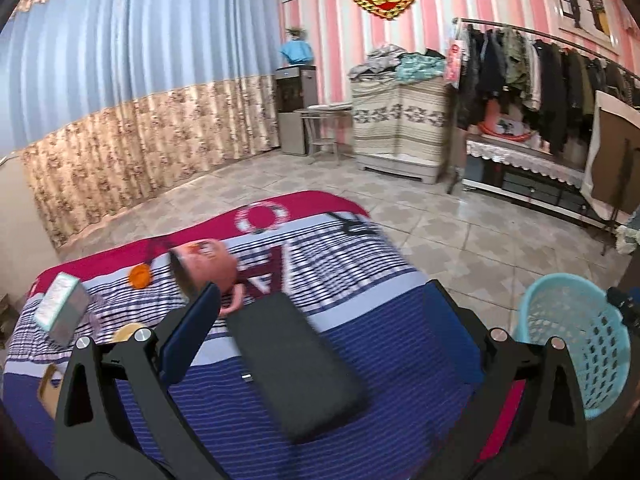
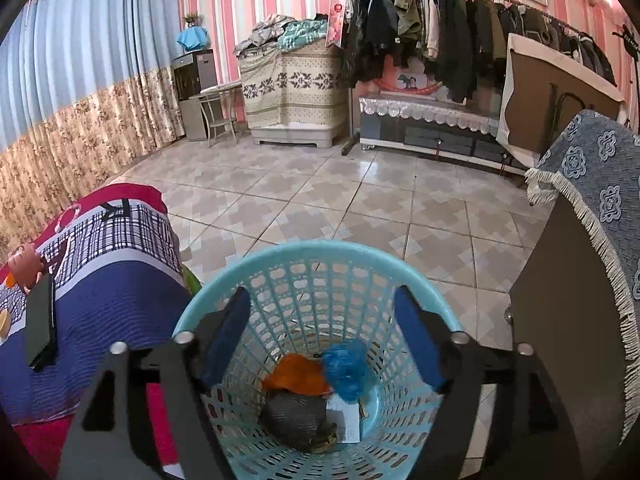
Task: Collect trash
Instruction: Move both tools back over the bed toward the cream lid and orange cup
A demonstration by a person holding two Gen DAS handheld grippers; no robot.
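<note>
Left gripper (image 1: 320,312): We hold it over the bed (image 1: 400,340). Its fingers are wide apart and hold nothing.
Right gripper (image 2: 322,340): We hold it over the bin (image 2: 224,304). Its fingers are wide apart too, with nothing between them.
Bin: It is a light blue plastic one with holes, on the floor just beside the bed.
Trash in the bin: We see an orange scrap (image 2: 296,372), a blue crumpled bag (image 2: 346,368), a dark grey lump (image 2: 294,414) and a white paper (image 2: 346,420) at the bottom.
Trash still on the bed: We think the orange bit (image 1: 141,275) near the pink toy (image 1: 208,266) is next. The small box (image 1: 62,306) may be trash too, we cannot tell.
Not trash: The black flat thing (image 1: 298,364) looks like a phone or power bank, so we would leave it.
How the orange bit will feel: We think it is light and soft and will squash. It is small, so we should pinch it across the middle, low by the blanket.
Watch out: The blanket is soft and may get pinched too.
</note>
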